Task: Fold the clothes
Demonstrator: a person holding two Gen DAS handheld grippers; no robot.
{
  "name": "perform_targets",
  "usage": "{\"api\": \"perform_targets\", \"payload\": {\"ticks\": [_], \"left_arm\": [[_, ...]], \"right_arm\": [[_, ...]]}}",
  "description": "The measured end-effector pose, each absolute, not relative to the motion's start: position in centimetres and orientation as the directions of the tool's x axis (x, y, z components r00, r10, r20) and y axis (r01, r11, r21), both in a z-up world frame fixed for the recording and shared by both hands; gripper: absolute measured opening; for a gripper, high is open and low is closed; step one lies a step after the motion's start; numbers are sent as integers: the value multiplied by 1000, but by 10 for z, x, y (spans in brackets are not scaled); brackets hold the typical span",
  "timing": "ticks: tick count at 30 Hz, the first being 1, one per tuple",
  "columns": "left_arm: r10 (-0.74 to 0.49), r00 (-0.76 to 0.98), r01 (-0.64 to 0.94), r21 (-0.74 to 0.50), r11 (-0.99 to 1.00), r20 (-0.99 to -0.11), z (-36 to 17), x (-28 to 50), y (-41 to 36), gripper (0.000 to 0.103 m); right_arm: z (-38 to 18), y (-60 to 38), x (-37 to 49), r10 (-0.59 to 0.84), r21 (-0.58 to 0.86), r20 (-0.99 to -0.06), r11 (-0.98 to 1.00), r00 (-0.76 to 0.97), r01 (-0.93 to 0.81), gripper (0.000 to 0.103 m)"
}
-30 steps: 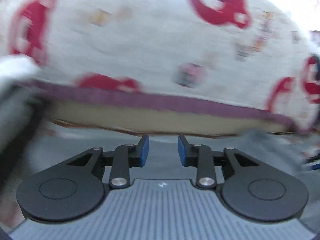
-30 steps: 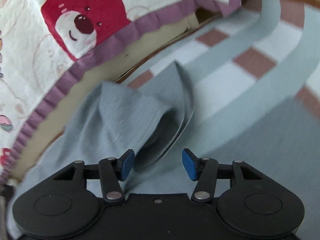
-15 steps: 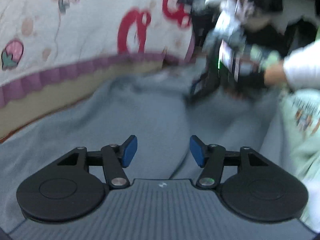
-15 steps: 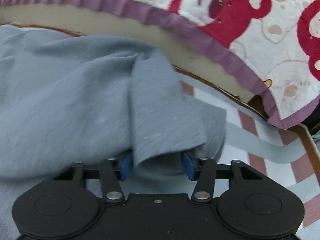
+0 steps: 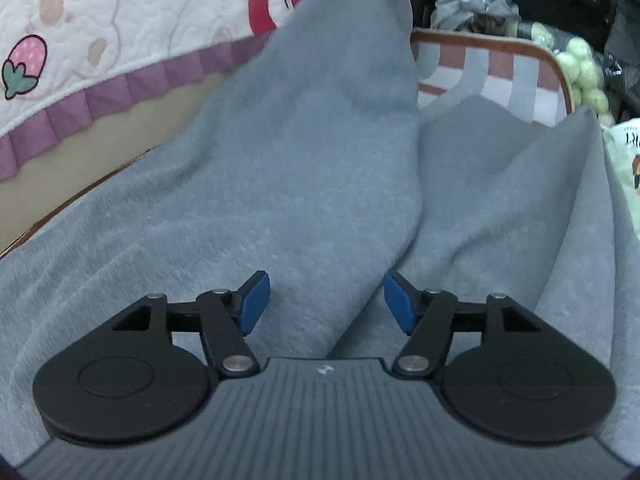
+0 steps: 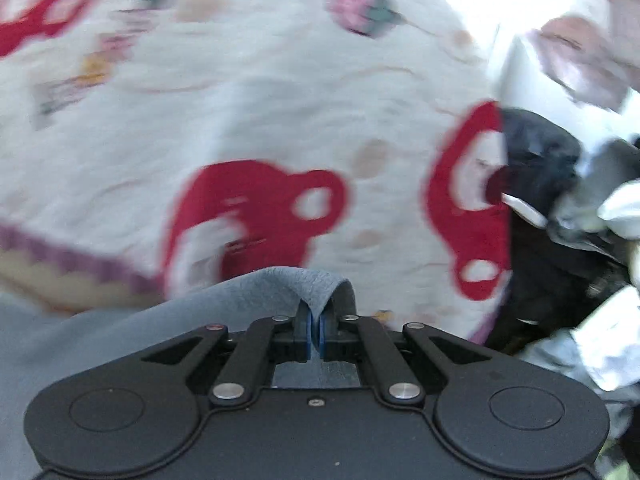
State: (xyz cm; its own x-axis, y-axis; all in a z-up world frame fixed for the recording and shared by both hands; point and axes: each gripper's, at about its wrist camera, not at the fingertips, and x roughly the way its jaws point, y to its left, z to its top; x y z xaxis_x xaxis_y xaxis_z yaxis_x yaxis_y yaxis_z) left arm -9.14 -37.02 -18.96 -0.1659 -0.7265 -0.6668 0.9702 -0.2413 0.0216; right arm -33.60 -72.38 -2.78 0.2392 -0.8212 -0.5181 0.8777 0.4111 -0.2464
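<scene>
Right now the right gripper (image 6: 314,334) has its jaws clenched on a pinch of the grey garment (image 5: 304,168), which pokes up above the pads in a small hump. The left gripper (image 5: 324,302) hangs just over the same cloth with its jaws spread wide, gripping nothing, and a raised fold runs up between them.

The garment lies rumpled across a striped mat (image 5: 492,76), one part lifted high toward the far side, beside a quilt (image 5: 100,20) printed with red bears and strawberries.

To do this well, I'd judge the left should close on that ridge of cloth low and square (a shallow nip would slip), then both ends be drawn taut before any fold is laid.

As for writing, a pale cloth (image 5: 626,168) at the right edge carries a few dark letters, too cut off to read.
</scene>
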Motion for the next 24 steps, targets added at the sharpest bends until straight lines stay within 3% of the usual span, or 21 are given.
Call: {"api": "perform_targets", "payload": {"ticks": [2,4,5,7,9,15,19,22,24], "left_arm": [[-723,-126,974,56,-221,-679,-192,-93,-373,64],[-719,-65,976,107,-190,-692,-197,-93,-378,61],[-717,-40,975,130,-181,-696,-199,-92,-380,55],[-714,-8,972,162,-169,-700,-199,-89,-384,12],[-715,9,974,170,-153,-699,-195,-85,-387,6],[-755,51,988,145,-58,-653,-181,-67,-395,2],[-781,128,991,53,121,-611,-172,-32,-403,2],[-743,253,966,119,230,-620,-171,-22,-407,5],[-744,243,969,125,211,-623,-174,-23,-405,5]], "right_arm": [[-24,-751,-332,-833,-224,-527,330,171,917,18],[-37,-769,-334,-810,-154,-564,293,160,944,37],[-48,-773,-338,-795,-113,-584,279,164,954,46],[-69,-766,-348,-771,-54,-612,261,175,964,48],[-93,-754,-359,-728,-14,-658,270,194,963,54],[-146,-708,-406,-578,185,-761,239,293,953,58],[-176,-686,-419,-482,318,-787,219,385,923,58],[-190,-668,-407,-419,362,-784,292,459,885,58],[-193,-654,-387,-383,348,-777,398,499,848,58]]}}
